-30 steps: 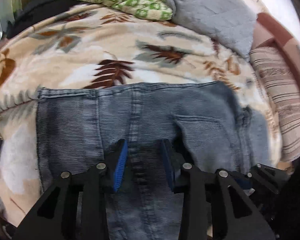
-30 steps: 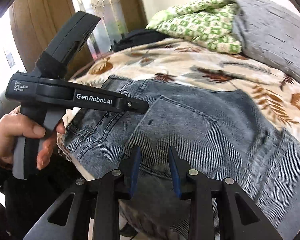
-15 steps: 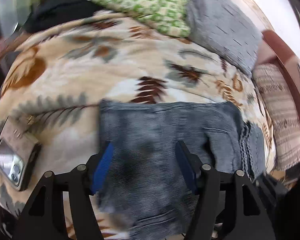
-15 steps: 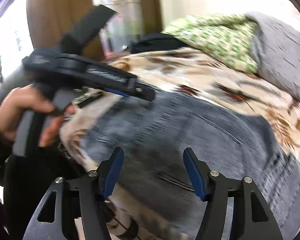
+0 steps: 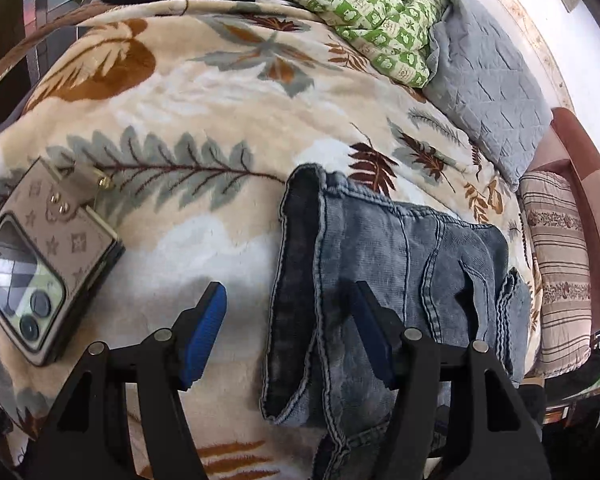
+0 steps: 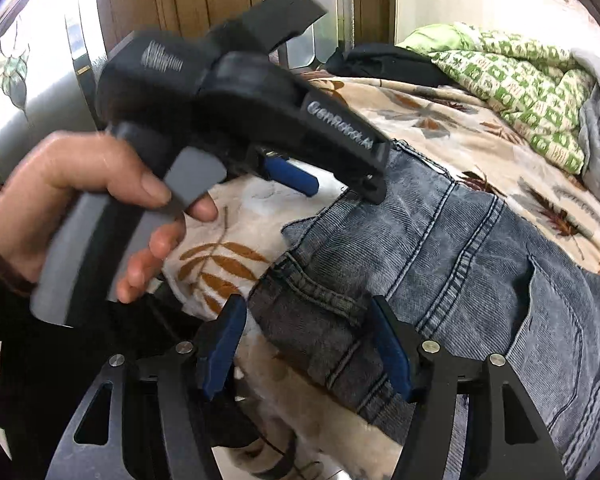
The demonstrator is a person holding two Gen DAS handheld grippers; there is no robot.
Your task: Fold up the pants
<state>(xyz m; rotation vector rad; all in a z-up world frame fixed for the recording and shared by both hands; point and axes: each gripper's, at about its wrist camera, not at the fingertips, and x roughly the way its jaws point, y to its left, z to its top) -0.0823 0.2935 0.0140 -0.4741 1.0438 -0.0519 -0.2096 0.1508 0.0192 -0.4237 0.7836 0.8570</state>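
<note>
Both grippers, left gripper (image 5: 288, 336) and right gripper (image 6: 308, 344), have just been opening and gape wide, pads clear of the folded jeans (image 5: 384, 280) on the leaf-print blanket (image 5: 204, 92); a phone (image 5: 32, 272) lies alongside, pillows (image 5: 488, 76) beyond.

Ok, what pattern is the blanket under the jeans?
Cream blanket with brown and grey-green leaf prints, clearest in the left wrist view.

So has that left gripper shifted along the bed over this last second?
Yes. The left gripper slid left: the phone is now in view, and the jeans' edge lies between its just-opened jaws.
</note>
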